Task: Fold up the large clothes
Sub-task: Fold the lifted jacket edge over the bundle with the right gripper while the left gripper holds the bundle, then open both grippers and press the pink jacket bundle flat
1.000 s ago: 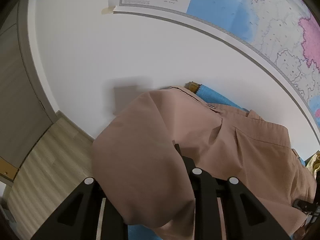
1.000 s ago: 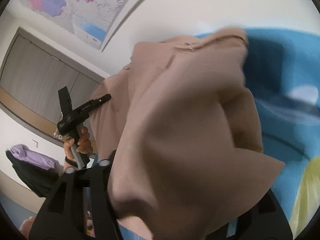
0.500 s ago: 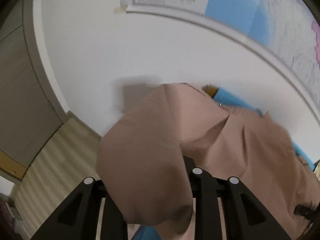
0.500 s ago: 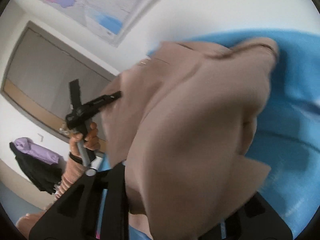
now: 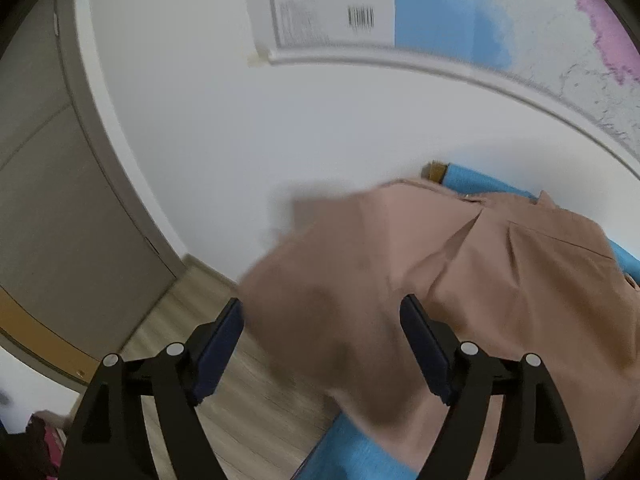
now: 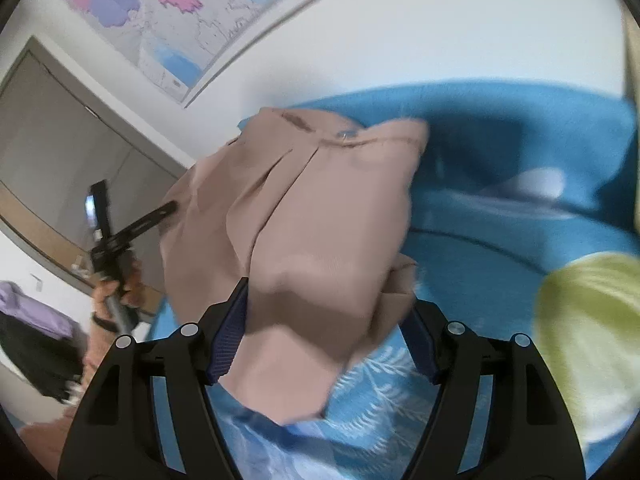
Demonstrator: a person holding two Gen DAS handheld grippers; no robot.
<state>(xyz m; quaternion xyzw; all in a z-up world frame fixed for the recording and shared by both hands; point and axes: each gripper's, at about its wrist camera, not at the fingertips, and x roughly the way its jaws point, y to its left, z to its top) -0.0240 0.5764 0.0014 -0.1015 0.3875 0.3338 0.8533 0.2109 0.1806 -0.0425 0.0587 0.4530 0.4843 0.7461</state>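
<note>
A large tan garment (image 5: 472,280) lies folded over on a blue patterned cover (image 6: 500,216). In the left wrist view my left gripper (image 5: 322,312) is open, its jaws wide apart, with a blurred fold of the garment falling between and beyond them. In the right wrist view my right gripper (image 6: 328,312) is open too, its jaws apart on either side of the garment's near fold (image 6: 312,272). The left gripper also shows in the right wrist view (image 6: 168,208), held in a hand beside the garment's far edge.
A white wall with a map (image 5: 500,12) runs behind the blue cover. A yellow-green cloth (image 6: 588,340) lies at the right. A grey door (image 5: 52,208) and wood floor (image 5: 256,400) are at the left. Purple and black clothes (image 6: 28,320) hang at far left.
Both grippers were shut on the tan garment and have opened. The released fold is dropping onto the rest of the garment on the blue cover.
</note>
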